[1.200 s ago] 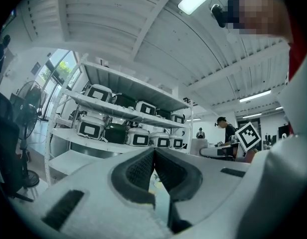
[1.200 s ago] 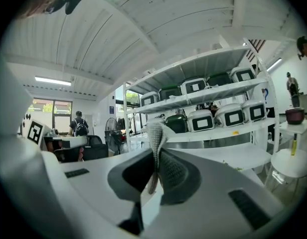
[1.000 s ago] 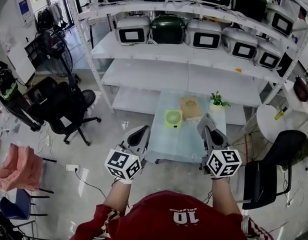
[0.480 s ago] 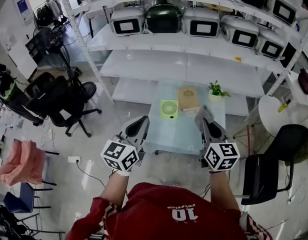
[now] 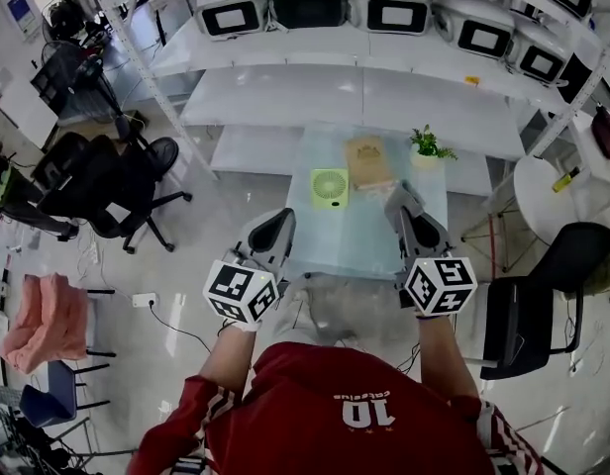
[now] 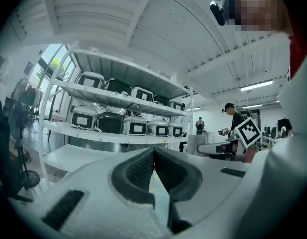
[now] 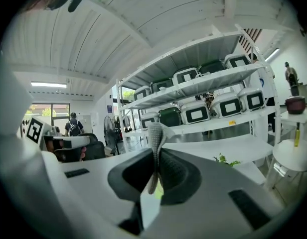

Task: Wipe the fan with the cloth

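Across twelve o'clock in the head view: tall white metal shelving rack (image 5: 364,87) loaded with grey and dark green cookers. At centre, pale glass-topped low table (image 5: 359,250). At nine o'clock, black swivel office chairs (image 5: 112,181), well apart from it. Left gripper (image 6: 153,151) pinched closed, empty. Right gripper (image 7: 156,156) clamped on a grey knitted cloth (image 7: 155,131). On the table's far end, tan flat box (image 5: 365,159), small square light-green fan (image 5: 331,187) just beside at seven o'clock of it, potted green plant (image 5: 425,144) at two. Only bare tabletop between fan and grippers.
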Motion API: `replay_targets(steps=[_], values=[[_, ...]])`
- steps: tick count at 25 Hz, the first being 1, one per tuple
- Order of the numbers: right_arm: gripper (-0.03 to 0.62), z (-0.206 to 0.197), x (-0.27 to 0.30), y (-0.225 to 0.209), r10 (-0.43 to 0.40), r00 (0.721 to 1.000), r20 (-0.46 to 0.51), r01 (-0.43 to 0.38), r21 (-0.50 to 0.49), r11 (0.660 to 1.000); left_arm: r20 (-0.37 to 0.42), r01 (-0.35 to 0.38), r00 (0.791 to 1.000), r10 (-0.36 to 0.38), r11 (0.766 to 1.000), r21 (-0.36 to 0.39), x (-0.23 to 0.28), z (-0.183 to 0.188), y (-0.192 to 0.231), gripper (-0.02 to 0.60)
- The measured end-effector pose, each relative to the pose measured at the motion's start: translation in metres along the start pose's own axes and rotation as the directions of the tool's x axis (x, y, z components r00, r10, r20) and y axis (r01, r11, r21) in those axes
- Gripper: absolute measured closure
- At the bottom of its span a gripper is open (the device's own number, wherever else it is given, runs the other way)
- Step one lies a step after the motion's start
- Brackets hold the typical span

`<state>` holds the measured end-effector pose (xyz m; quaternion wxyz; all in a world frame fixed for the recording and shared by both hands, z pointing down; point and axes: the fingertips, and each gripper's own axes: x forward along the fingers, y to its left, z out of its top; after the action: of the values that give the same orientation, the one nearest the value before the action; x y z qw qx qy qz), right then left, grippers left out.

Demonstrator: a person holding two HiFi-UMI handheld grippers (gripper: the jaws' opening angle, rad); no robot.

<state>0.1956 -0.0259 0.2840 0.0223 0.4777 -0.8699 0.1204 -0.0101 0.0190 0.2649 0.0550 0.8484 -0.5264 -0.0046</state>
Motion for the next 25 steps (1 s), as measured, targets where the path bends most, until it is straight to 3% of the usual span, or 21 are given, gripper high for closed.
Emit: replay_targets(steps=[9,14,25], values=[[0.573,-0.013,0.06,-0.013,-0.09,0.996,0.002,0.09,-0.008,0.996,-0.038,0.107,0.994,-0.107,0.994,-0.007,0.055,-0.023,0.04,0.577],[0.572,-0.022,0.091,-0.016,-0.101,0.995,-0.022,0.101,0.028,0.994,-0.041,0.159,0.986,-0.16,0.987,-0.033,0.082,-0.032,0.063,0.577],[0.572,-0.056,0.136,-0.018,-0.14,0.984,-0.111,0.142,0.007,0.99,-0.072,0.194,0.977,-0.201,0.977,-0.086,0.113,-0.059,0.103,0.577]])
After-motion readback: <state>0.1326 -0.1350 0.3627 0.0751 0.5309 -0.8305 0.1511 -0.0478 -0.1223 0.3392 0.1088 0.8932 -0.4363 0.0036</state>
